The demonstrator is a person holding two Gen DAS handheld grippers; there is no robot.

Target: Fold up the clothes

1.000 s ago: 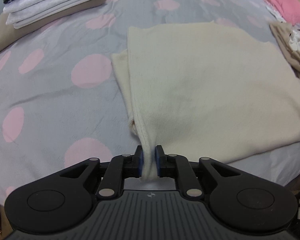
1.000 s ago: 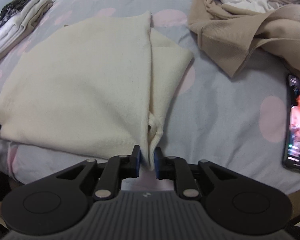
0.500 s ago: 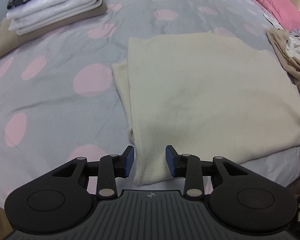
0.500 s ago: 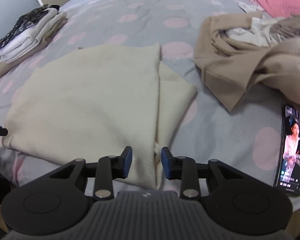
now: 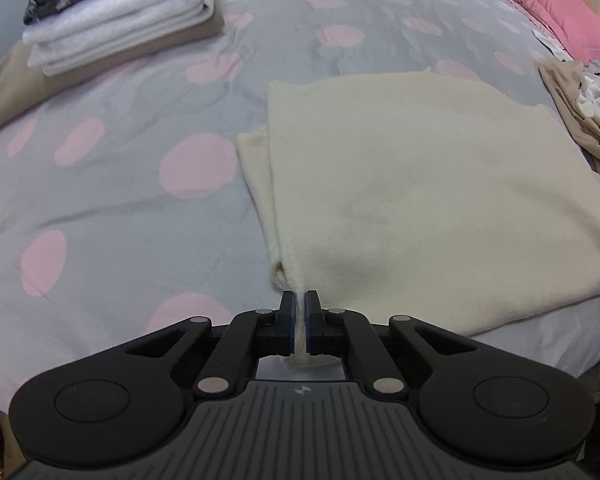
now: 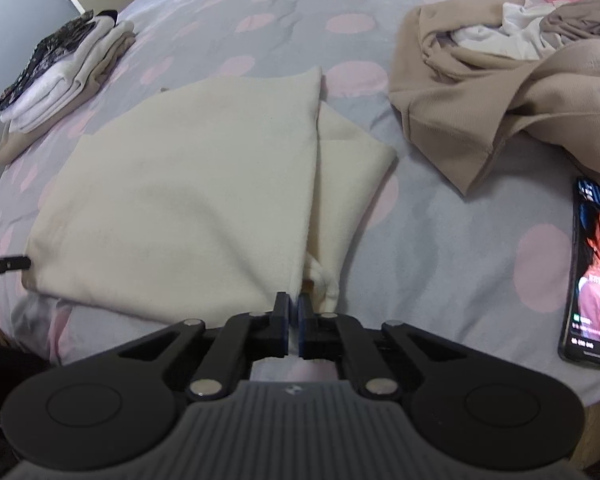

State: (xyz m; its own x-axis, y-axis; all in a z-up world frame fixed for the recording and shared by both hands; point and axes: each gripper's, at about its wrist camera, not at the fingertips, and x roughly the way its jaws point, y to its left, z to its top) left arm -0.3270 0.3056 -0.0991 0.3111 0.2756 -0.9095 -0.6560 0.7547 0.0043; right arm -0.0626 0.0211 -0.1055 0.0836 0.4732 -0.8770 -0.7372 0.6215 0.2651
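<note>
Two grippers: left gripper and right gripper have just closed, each pinching a near corner of the cream garment; a lengthwise fold likely follows
Garment: one, flat on the bed, sides tucked in
Folded stack: one
Unfolded heap: one
Phone: one

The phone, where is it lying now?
In the right wrist view, the phone lies on the bed's right edge, just below the beige clothes pile.
</note>
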